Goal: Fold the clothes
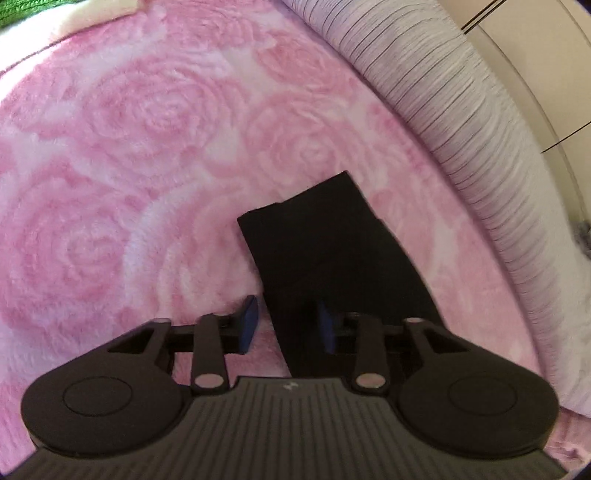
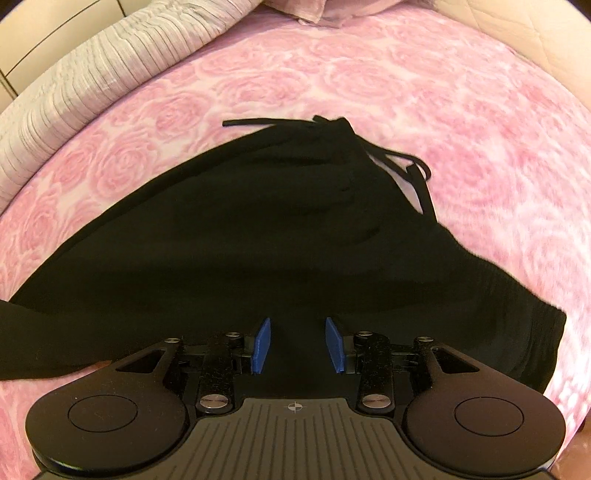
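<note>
A black garment with a drawstring waist (image 2: 236,236) lies spread on a pink rose-patterned blanket (image 2: 461,122). Its cords (image 2: 413,166) trail at the far right end. In the left wrist view a narrow black end of the garment (image 1: 328,251) reaches away from the gripper. My left gripper (image 1: 288,325) hovers open over that end's left edge, one blue pad (image 1: 248,325) above the blanket and the other over the cloth. My right gripper (image 2: 298,345) is open low above the wide black cloth, with nothing between its pads.
A grey-white ribbed rolled cover (image 1: 461,122) runs along the bed's edge, also seen as the ribbed roll (image 2: 92,70) at the upper left. A green cloth (image 1: 26,11) and a cream item lie at the far corner. Pillows (image 2: 314,9) sit at the head.
</note>
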Demonstrator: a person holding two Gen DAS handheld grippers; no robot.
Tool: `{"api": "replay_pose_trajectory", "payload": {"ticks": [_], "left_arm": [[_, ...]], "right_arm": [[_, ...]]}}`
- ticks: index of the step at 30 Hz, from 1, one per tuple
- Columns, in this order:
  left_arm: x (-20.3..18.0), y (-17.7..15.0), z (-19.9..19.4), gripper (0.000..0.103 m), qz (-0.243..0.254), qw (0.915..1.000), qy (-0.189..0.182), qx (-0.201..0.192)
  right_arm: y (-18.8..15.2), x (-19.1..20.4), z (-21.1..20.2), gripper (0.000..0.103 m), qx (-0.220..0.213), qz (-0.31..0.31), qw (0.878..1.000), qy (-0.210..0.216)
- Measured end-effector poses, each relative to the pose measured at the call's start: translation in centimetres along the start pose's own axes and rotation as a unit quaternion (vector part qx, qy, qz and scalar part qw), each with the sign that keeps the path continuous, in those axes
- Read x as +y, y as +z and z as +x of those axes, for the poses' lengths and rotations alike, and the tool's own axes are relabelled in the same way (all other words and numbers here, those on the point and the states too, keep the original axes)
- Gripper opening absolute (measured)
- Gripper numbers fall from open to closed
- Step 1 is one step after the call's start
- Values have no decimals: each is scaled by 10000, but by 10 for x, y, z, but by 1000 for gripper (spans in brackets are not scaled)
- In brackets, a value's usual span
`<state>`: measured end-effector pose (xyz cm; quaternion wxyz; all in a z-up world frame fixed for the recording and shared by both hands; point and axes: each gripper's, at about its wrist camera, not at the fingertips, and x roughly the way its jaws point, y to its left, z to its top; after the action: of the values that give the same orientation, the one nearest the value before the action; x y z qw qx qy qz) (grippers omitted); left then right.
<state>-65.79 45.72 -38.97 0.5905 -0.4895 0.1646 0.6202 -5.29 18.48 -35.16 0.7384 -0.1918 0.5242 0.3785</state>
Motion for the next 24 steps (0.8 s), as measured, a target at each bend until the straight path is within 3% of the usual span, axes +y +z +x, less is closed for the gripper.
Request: {"api": "replay_pose_trajectory", "payload": {"ticks": [6, 17, 19, 23, 24], "left_arm": [[-2, -8, -13, 6, 128, 9992, 48, -376], [68, -65, -51, 14, 311, 9949, 956, -57], [58, -66, -58, 14, 635, 9905, 1215, -105], [23, -74, -83, 14, 1372, 9677, 2074, -412], [16, -77, -91, 14, 1307, 9697, 2008, -478]], "right_arm": [[2, -1, 2, 38, -23, 51, 10000, 1], [3, -7, 12, 38, 38, -152, 9997, 170], [12, -14, 10, 38, -11, -285, 9994, 185], [38, -43, 3, 38, -263, -305, 9990, 212], [47, -53, 5, 38, -317, -308, 9988, 212]]}}
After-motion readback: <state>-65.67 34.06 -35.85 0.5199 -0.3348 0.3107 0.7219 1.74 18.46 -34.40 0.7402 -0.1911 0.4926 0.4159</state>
